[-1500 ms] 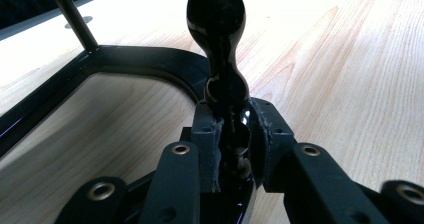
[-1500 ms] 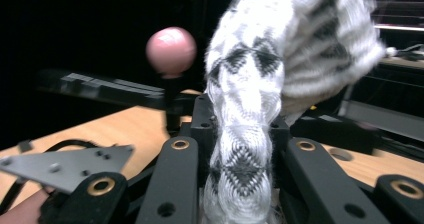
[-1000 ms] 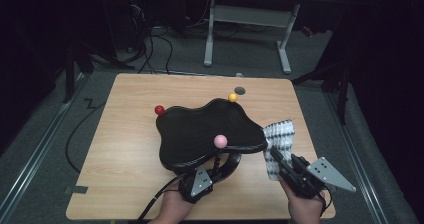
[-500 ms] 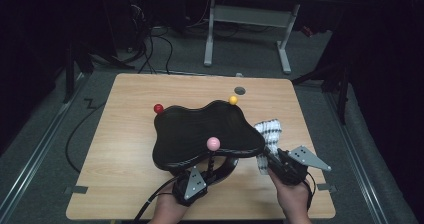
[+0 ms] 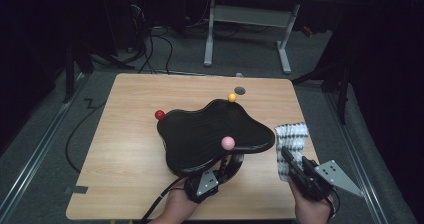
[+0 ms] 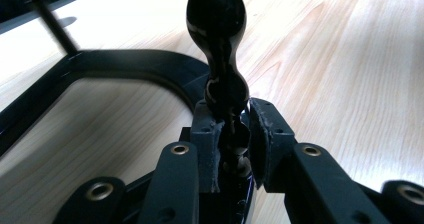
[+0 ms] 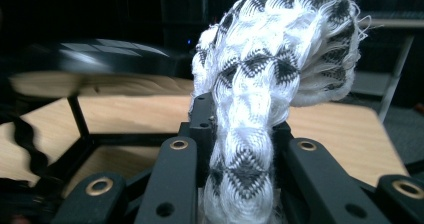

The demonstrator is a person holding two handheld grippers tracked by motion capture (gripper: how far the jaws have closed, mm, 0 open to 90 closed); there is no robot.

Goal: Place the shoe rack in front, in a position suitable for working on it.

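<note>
left gripper (image 6: 231,149): jaws clamped on the wavy black leg (image 6: 218,49) of the stand, down at its base near the table's front edge; in the high view it has barely shifted since half a second ago.
stand (image 5: 212,134): black blob-shaped top (image 5: 200,129) with red ball (image 5: 160,115), yellow ball (image 5: 232,97) and pink ball (image 5: 228,143) on its rim, sitting mid-table toward the front; same spot as before.
right gripper (image 7: 240,134): jaws squeezed on the cloth, by the table's front right corner.
cloth (image 5: 291,141): black-and-white knit, bunched between the jaws and rising out past them; its far end lies near the right edge, just beside the stand's top.
change: the right hand (image 5: 310,209) has slid back toward the front edge compared with a second ago, cloth coming along with it.
table (image 5: 125,154): pale wood, with a small dark disc (image 5: 240,90) near the back edge.
</note>
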